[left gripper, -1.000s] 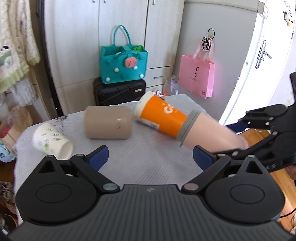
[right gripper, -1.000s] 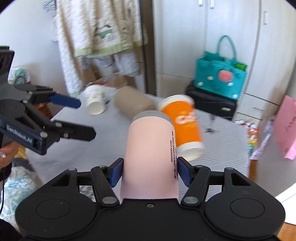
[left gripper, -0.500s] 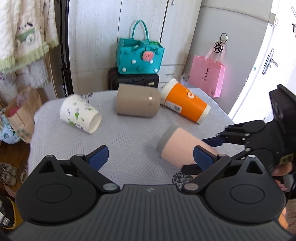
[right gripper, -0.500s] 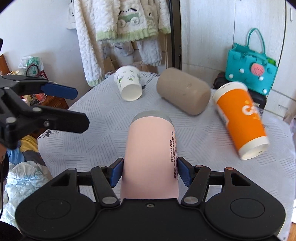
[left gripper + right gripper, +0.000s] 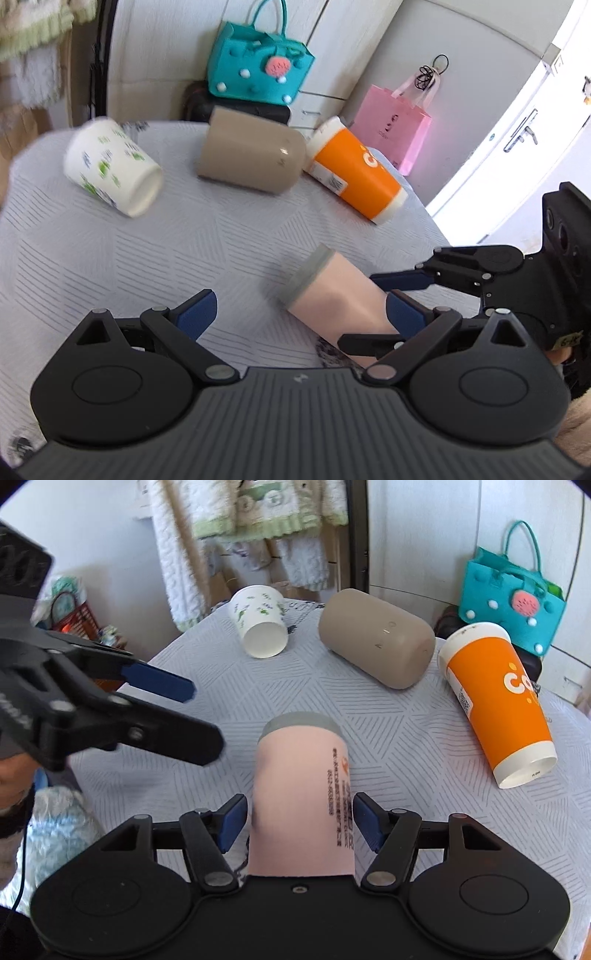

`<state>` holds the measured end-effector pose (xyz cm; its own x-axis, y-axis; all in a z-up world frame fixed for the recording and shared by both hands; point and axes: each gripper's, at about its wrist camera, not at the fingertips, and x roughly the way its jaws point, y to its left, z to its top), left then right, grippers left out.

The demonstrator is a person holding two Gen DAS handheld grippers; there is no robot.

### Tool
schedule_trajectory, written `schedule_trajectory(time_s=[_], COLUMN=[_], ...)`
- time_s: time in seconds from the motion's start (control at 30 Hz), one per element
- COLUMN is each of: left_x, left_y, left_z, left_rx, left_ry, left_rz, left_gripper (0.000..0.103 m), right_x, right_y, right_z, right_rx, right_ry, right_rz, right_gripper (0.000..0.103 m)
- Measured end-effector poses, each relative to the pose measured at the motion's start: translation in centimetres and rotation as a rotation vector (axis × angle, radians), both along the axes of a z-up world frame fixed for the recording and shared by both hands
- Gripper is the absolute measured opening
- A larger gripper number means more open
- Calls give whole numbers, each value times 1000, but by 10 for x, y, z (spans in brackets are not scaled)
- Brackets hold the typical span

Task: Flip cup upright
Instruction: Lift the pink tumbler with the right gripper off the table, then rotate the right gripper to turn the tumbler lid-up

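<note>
A pink cup with a grey band (image 5: pixel 301 797) lies on its side between the fingers of my right gripper (image 5: pixel 299 821), grey end pointing away; there is a narrow gap between each blue pad and the cup, so the jaws stand open. The cup also shows in the left wrist view (image 5: pixel 332 299), low over the table's near right edge. My left gripper (image 5: pixel 299 310) is open and empty, just left of the cup; it shows in the right wrist view (image 5: pixel 173 720) too.
On the grey patterned tablecloth (image 5: pixel 147 251) lie a white cup with green print (image 5: pixel 110 171), a tan cup (image 5: pixel 251 162) and an orange cup (image 5: pixel 354 177), all on their sides. A teal bag (image 5: pixel 258 70) and pink bag (image 5: pixel 395 125) stand behind.
My right gripper has brought the pink cup down and nearer to the table's front edge, and its jaws have loosened from the cup. My left gripper has moved closer to the cup.
</note>
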<state>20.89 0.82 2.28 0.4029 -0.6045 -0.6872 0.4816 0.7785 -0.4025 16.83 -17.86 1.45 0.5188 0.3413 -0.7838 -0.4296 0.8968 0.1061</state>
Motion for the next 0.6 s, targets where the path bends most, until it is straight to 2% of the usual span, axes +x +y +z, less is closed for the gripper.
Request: schedule_trajectory(time_s=[0.27,0.4,0.5,0.53,0.6], left_x=[5,12,13,12,12], left_y=[-17,-27,-33,-35,-37], left_z=[-27,-44,-50,-50,-51], left_rx=[-84,-130,-152,-152,-154], left_ry=[118,196,211,206,204], left_rz=[2,2,13,20,25], left_gripper=[99,98,96,92,87], right_x=[-2,6,9,11,13], right_y=[0,-3,-6,-6,-8], right_z=[5,2,1,1,0], right_rx=[-54,-44,-31,-28,-22], right_ry=[42,71,73,71,74], right_rz=[108,109,114,119,136], right_gripper=[81,81,77,69,68])
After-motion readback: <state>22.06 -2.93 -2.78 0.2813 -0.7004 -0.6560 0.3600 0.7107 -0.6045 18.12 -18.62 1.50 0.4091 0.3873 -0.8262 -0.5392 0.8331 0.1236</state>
